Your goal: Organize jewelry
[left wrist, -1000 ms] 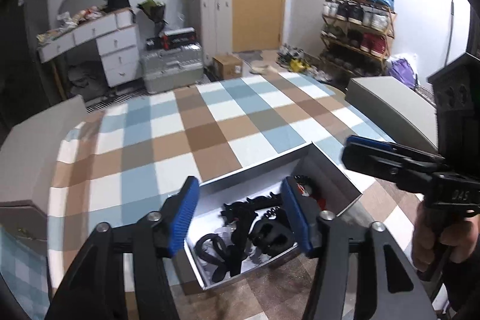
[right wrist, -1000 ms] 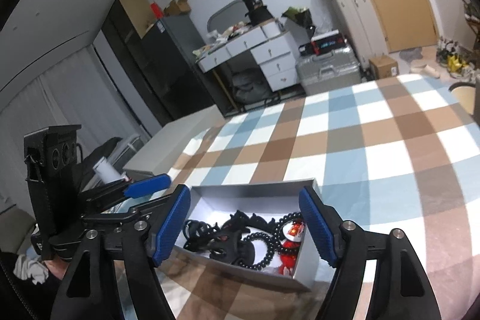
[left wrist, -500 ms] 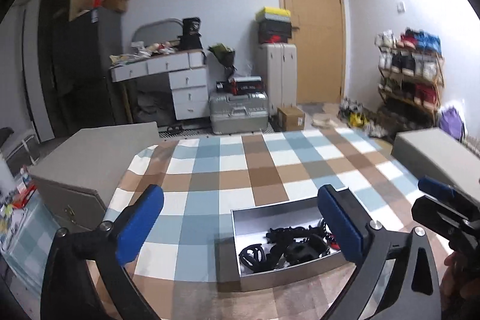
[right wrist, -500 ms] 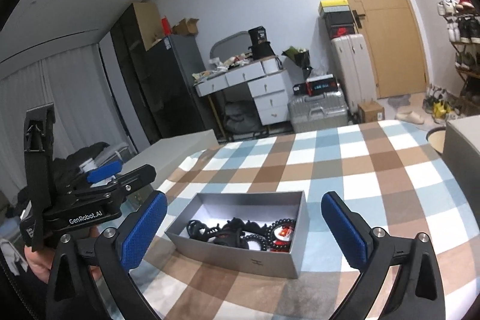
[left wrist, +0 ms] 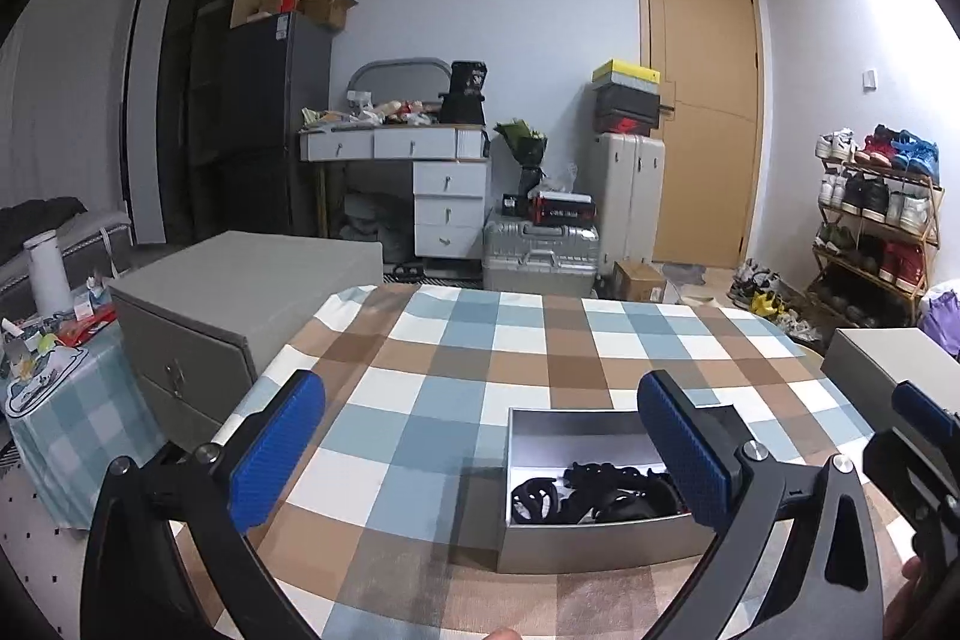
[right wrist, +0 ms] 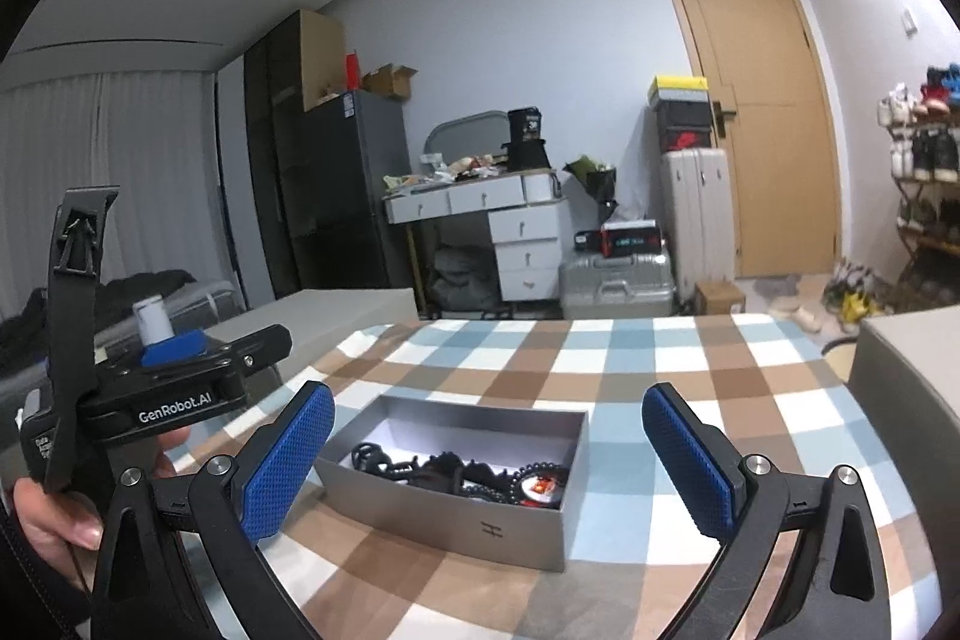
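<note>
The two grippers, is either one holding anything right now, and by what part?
Nothing is held. Left gripper and right gripper both stand open and empty.

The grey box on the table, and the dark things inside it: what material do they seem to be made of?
The grey box looks like matte card or thin board, possibly coated: flat thin walls, sharp folded corners, small print on its front. The jewelry inside looks mostly like black beads and cord, maybe plastic or stone, with one red and white piece; it is too small to be sure. The checked tablecloth under the box appears woven fabric.
</note>
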A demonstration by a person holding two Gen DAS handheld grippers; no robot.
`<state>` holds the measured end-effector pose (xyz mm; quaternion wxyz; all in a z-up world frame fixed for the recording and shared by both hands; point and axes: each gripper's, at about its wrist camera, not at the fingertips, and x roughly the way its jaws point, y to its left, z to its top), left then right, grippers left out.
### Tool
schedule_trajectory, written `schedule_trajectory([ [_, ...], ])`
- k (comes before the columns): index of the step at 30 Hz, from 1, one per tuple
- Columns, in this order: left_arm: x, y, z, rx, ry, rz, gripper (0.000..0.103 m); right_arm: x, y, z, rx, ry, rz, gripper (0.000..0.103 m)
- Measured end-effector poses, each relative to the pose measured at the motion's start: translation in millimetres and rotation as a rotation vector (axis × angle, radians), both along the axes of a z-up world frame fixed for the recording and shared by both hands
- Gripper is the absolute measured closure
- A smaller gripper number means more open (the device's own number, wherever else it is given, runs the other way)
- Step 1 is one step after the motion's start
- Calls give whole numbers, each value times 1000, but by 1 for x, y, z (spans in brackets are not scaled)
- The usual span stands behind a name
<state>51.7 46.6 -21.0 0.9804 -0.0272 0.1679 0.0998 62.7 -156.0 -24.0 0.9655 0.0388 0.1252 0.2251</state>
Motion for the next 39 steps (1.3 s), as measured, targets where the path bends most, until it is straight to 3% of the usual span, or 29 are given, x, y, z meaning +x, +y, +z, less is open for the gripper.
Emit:
schedule_trajectory([
  [7, -15, 0, -10, 50, -79, 13, 1, -14, 8, -9, -74, -64, -35, 0],
  [11, -13, 5, -18, 30, -67, 16, 1, -15, 10, -15, -83, -54, -43, 0],
  [18, -9, -2, -34, 64, -30, 5, 1, -7, 12, -23, -109, -21, -57, 0],
  [23, -10, -2, -33, 43, -17, -30, 1, 2, 13, -27, -125, 23, -66, 0],
  [39, -11, -3, -33, 43, -13, -40, 1, 4, 16, -30, -151, 19, -60, 0],
])
